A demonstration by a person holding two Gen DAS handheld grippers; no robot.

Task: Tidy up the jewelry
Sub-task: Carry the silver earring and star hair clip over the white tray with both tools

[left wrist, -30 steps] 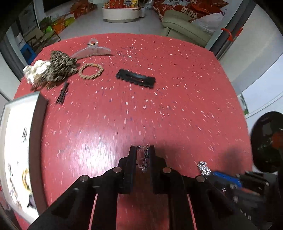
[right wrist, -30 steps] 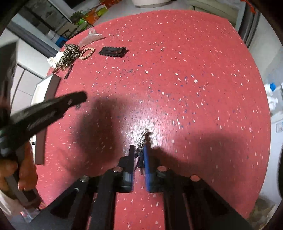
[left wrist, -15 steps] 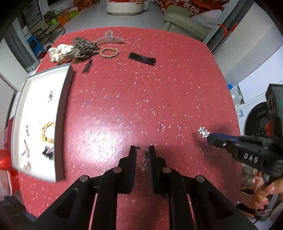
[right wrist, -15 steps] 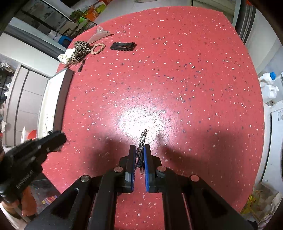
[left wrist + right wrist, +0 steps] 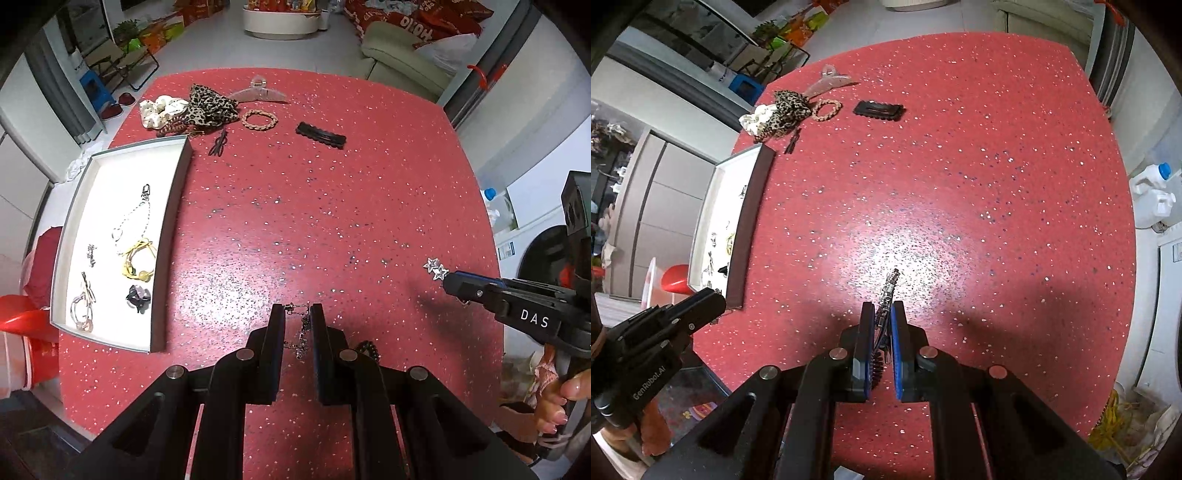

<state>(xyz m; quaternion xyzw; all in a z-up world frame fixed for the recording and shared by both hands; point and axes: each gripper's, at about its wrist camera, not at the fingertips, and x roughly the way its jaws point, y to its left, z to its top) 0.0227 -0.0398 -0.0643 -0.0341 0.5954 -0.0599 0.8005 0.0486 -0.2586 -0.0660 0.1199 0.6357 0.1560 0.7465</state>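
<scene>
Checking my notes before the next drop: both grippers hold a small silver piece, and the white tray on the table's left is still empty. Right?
Not quite: the white tray is not empty. The left wrist view shows several pieces lying in it, including a yellow bracelet. Both the left gripper and right gripper do hold silver pieces.

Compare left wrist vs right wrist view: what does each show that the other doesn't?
Left wrist only: the tray's contents laid out clearly, including a silver chain, a yellow bracelet and a black piece; also the star shape of the earring in the right gripper.
Right wrist only: white jugs with a blue cap beside the table.
Both: the red table, tray, black hair clip, leopard scrunchie, and the left gripper shut on a small chain piece.
</scene>
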